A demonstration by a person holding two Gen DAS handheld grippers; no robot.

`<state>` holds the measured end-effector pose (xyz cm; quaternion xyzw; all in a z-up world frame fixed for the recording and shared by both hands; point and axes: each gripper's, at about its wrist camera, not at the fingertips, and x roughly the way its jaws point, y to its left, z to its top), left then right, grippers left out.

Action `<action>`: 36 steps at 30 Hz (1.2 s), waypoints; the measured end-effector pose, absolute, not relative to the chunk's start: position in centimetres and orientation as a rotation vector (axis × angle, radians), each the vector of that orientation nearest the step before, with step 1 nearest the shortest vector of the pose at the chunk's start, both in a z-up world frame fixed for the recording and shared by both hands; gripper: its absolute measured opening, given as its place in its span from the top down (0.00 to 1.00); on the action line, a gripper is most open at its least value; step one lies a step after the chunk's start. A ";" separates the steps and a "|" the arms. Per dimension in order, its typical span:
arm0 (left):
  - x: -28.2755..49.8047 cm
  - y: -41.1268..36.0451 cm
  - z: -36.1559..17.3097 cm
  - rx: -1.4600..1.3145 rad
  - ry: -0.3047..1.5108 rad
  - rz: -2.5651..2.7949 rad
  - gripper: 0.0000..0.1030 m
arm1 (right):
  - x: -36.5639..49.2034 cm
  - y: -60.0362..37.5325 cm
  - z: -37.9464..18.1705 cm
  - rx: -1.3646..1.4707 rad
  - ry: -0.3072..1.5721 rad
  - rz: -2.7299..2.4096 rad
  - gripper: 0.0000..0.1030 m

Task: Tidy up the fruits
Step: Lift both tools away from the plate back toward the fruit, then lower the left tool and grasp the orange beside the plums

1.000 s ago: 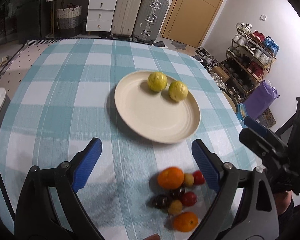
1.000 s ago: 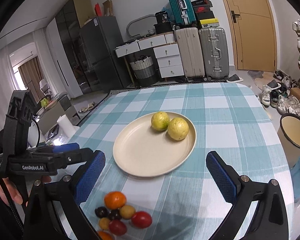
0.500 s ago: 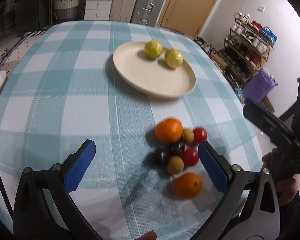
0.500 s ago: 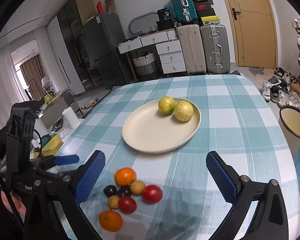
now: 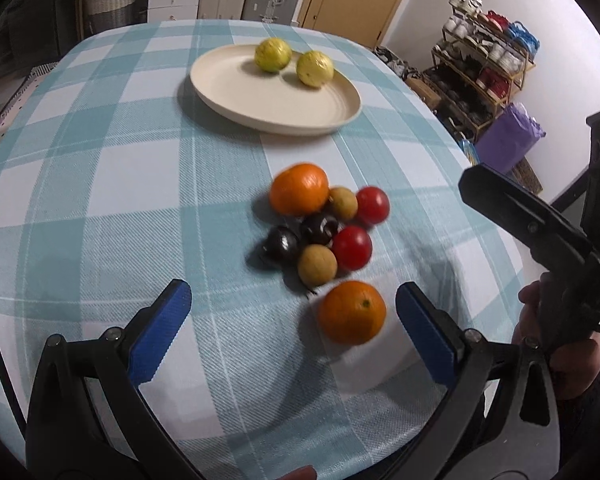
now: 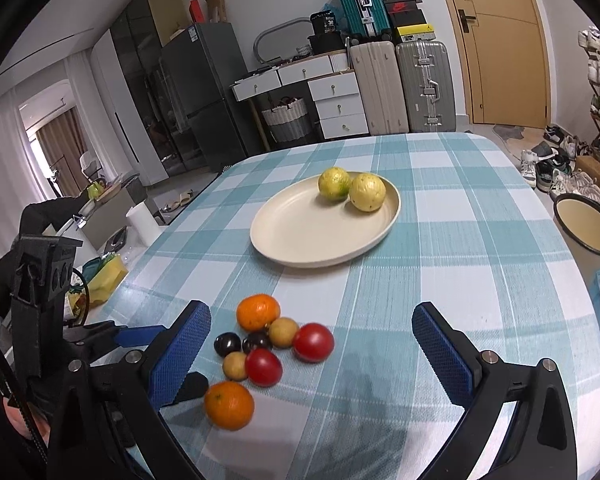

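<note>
1. Here, a table covered by a teal-and-white checked tablecloth [image 5: 100,168] carries a cream plate [image 5: 276,92] towards its far edge and a loose cluster of small fruits nearer the near edge.
2. Two yellow-green round fruits [image 5: 273,54] [image 5: 315,68] sit side by side at the plate's far rim, close together.
3. The cluster holds a far orange [image 5: 299,189], two tan fruits [image 5: 343,202] [image 5: 317,265], two red tomatoes [image 5: 373,205] [image 5: 352,247] and two dark plums [image 5: 319,227] [image 5: 283,243], all bunched together.
4. A near orange [image 5: 351,312] lies just on the near side of that bunch.
5. The left gripper [image 5: 292,332] is spread wide and holds nothing; the near orange sits between its blue pads, closer to the right-hand pad [image 5: 425,334].
6. The right gripper [image 6: 312,348] is likewise wide open and empty; in its view most of the bunch lies between the fingers, towards the left-hand pad [image 6: 180,354], with the near orange [image 6: 229,405] just beside that pad.
7. Each gripper shows at the edge of the other's view.
</note>
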<state>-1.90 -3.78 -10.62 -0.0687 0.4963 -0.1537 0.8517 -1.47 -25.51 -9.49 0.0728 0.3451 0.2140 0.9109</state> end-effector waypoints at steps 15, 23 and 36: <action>-2.8 -5.9 -11.4 -0.133 1.039 -0.394 0.15 | -2.5 -26.3 -10.2 0.160 0.731 0.430 0.00; -3.0 -6.0 -11.5 -0.160 1.046 -0.461 0.56 | -2.6 -26.5 -10.4 0.164 0.736 0.427 0.00; -3.0 -5.1 -11.4 -0.213 1.062 -0.511 0.66 | -2.5 -26.3 -10.5 0.161 0.749 0.441 0.00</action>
